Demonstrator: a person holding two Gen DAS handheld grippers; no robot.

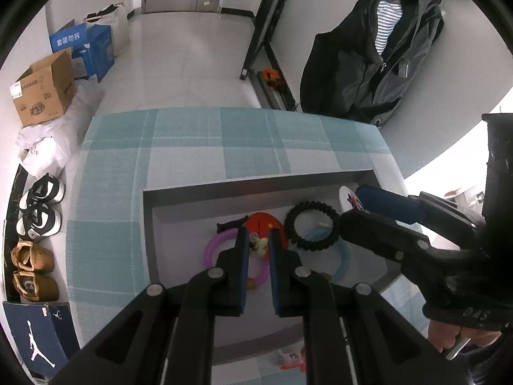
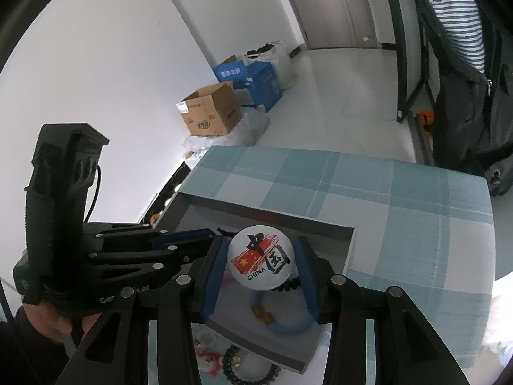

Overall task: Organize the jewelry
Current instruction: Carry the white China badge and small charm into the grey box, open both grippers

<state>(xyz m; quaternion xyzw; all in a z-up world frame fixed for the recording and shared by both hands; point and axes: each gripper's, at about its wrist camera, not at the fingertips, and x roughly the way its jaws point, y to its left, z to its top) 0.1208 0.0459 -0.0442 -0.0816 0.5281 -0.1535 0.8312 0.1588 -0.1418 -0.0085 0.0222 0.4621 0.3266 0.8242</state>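
Observation:
A grey tray [image 1: 224,189] sits on a blue checked cloth. It holds a purple ring [image 1: 213,245], a red round badge [image 1: 261,223], a black coiled hair tie [image 1: 312,226] and a light blue bracelet [image 1: 343,256]. My left gripper [image 1: 259,240] hangs over the tray with its jaws narrowly apart around a small pale charm [image 1: 258,247]. My right gripper [image 2: 261,264] is shut on a white round "CHINA" badge [image 2: 261,261] and holds it above the tray [image 2: 346,250]. The blue bracelet [image 2: 288,325] lies below it.
A black bead bracelet [image 2: 250,370] and small red and clear items [image 2: 208,351] lie on the cloth in front of the tray. Cardboard and blue boxes [image 1: 48,89], shoes [image 1: 38,215] and a dark jacket [image 1: 378,54] surround the table.

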